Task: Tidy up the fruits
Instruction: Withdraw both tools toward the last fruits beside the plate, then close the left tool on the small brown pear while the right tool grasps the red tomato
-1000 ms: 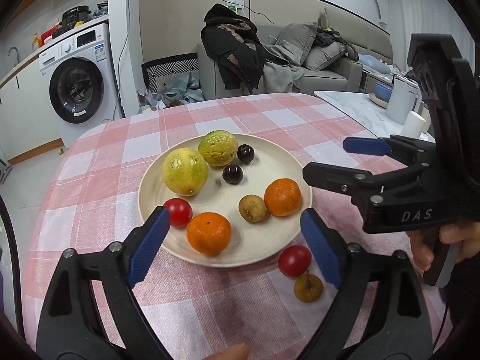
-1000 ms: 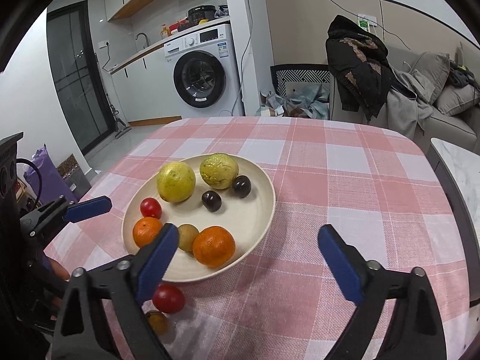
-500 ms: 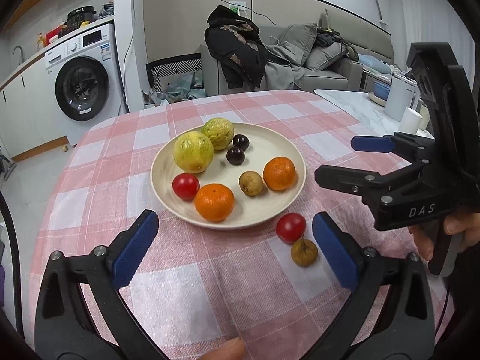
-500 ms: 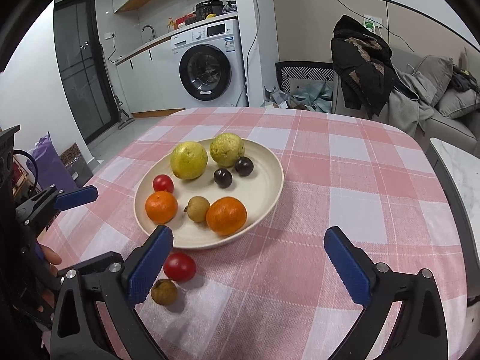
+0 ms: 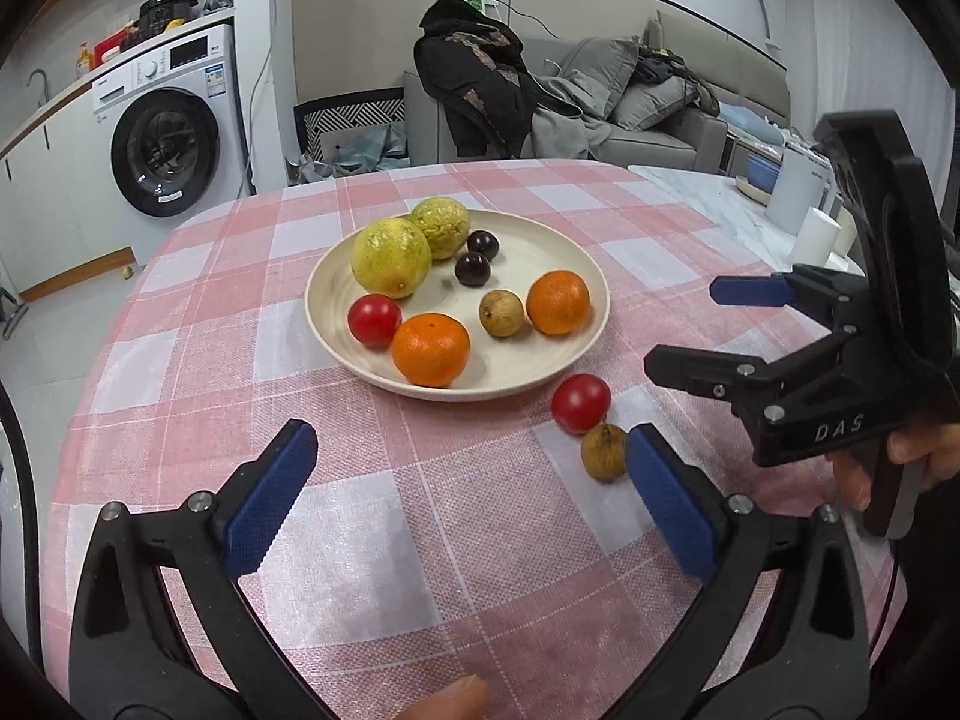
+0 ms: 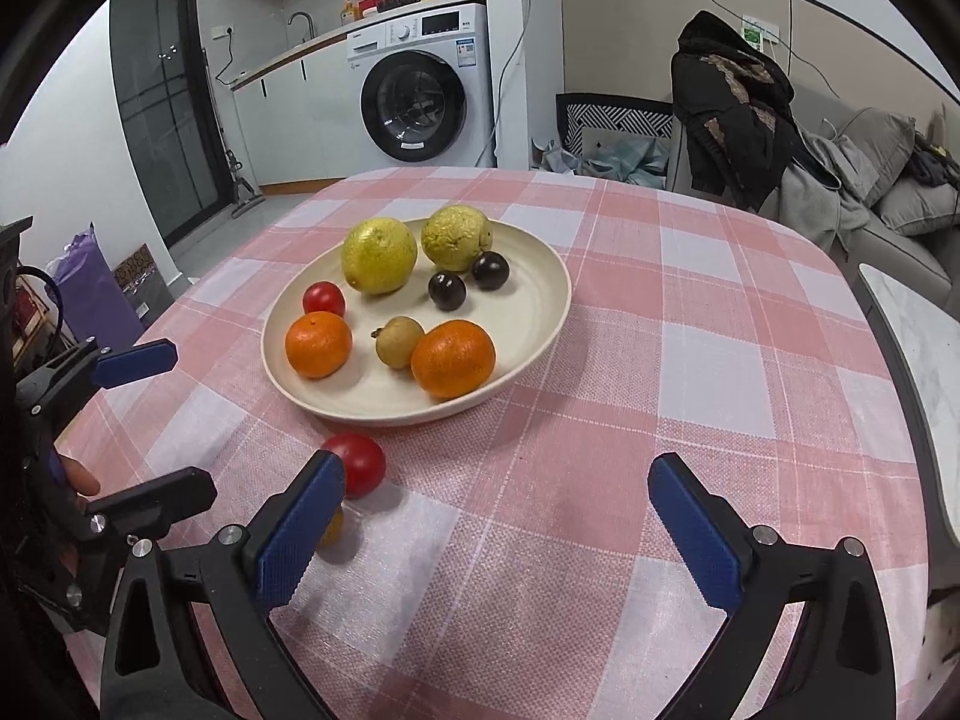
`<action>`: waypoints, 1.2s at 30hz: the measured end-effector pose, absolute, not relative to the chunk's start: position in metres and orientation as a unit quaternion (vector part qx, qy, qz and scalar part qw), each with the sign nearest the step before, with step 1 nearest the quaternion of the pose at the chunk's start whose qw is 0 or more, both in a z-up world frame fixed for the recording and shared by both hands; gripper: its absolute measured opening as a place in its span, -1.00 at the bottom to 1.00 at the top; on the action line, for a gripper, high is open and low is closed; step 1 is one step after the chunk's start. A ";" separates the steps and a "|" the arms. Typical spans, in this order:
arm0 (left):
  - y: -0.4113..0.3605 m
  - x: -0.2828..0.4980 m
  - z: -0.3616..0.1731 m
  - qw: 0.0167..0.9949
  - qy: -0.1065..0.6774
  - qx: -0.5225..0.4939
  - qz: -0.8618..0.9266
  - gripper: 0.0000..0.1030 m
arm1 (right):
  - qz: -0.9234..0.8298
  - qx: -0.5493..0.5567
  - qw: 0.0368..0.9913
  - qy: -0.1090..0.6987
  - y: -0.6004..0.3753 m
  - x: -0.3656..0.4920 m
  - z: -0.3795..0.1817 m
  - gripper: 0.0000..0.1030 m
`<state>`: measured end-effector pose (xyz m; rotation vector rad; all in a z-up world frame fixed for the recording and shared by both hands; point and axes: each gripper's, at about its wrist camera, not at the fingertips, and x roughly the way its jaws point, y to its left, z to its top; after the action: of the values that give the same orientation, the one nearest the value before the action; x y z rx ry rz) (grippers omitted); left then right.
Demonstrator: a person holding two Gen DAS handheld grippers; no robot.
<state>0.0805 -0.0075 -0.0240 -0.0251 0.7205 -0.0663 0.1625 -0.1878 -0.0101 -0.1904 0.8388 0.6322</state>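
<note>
1. Fruits lie on and beside a cream plate [image 5: 576,276] near the middle of a table under a pink checked cloth [image 5: 420,540]; order below follows the left wrist view, left to right.
2. On the plate: a red tomato [image 5: 374,320] at the left rim; a large yellow-green citrus [image 5: 391,257] behind it, touching a second, greener citrus [image 5: 440,227]; an orange [image 5: 431,350] at the near rim, just beside the tomato; two dark plums [image 5: 472,269] close together near the centre; a small brown fruit [image 5: 502,313] just beside a second orange [image 5: 558,302] at the right.
3. Off the plate, on the cloth by its near right rim: a second red tomato [image 5: 581,403]; a second small brown fruit [image 5: 603,452] next to it, whether touching cannot be told.
4. Left gripper [image 5: 468,507]: jaws spread wide, nothing between them; it hovers over bare cloth short of the plate; its right pad [image 5: 669,507] stands just beside the loose brown fruit.
5. Right gripper [image 6: 498,534]: jaws spread wide, holding nothing; its left pad [image 6: 297,531] overlaps the loose tomato [image 6: 360,463] and mostly hides the loose brown fruit [image 6: 332,528].
6. Background: a washing machine [image 5: 162,150] at left; a dark jacket [image 5: 474,84] draped over a grey sofa [image 5: 654,126] at right.
</note>
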 end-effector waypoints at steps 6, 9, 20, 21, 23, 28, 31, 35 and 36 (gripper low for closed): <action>-0.016 0.087 -0.035 0.923 0.381 -0.021 -0.047 0.98 | 0.300 -0.099 0.855 0.411 -0.195 0.157 -0.017 1.00; -0.020 0.089 -0.037 0.922 0.384 -0.019 -0.051 0.98 | 0.299 -0.106 0.855 0.411 -0.197 0.155 -0.018 1.00; -0.042 0.109 -0.057 0.899 0.427 -0.026 -0.091 0.69 | 0.296 -0.091 0.856 0.414 -0.201 0.159 -0.016 1.00; -0.044 0.110 -0.058 0.897 0.430 -0.024 -0.096 0.57 | 0.296 -0.090 0.856 0.414 -0.201 0.159 -0.016 1.00; -0.049 0.113 -0.061 0.893 0.436 -0.020 -0.106 0.37 | 0.297 -0.089 0.856 0.414 -0.202 0.159 -0.016 1.00; -0.057 0.114 -0.061 0.891 0.434 -0.016 -0.128 -0.08 | 0.296 -0.087 0.857 0.412 -0.202 0.159 -0.015 1.00; -0.060 0.114 -0.061 0.891 0.434 -0.011 -0.132 -0.35 | 0.296 -0.087 0.857 0.413 -0.202 0.159 -0.015 1.00; -0.057 0.114 -0.061 0.892 0.432 -0.018 -0.132 -0.56 | 0.297 -0.090 0.856 0.413 -0.201 0.159 -0.016 1.00; -0.056 0.113 -0.060 0.893 0.430 -0.020 -0.131 -0.56 | 0.297 -0.090 0.856 0.413 -0.202 0.159 -0.015 1.00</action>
<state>0.1131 -0.0559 -0.0601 -0.0407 0.8925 -0.2724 0.1588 -0.2015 -0.0155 -0.1887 0.8673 0.6246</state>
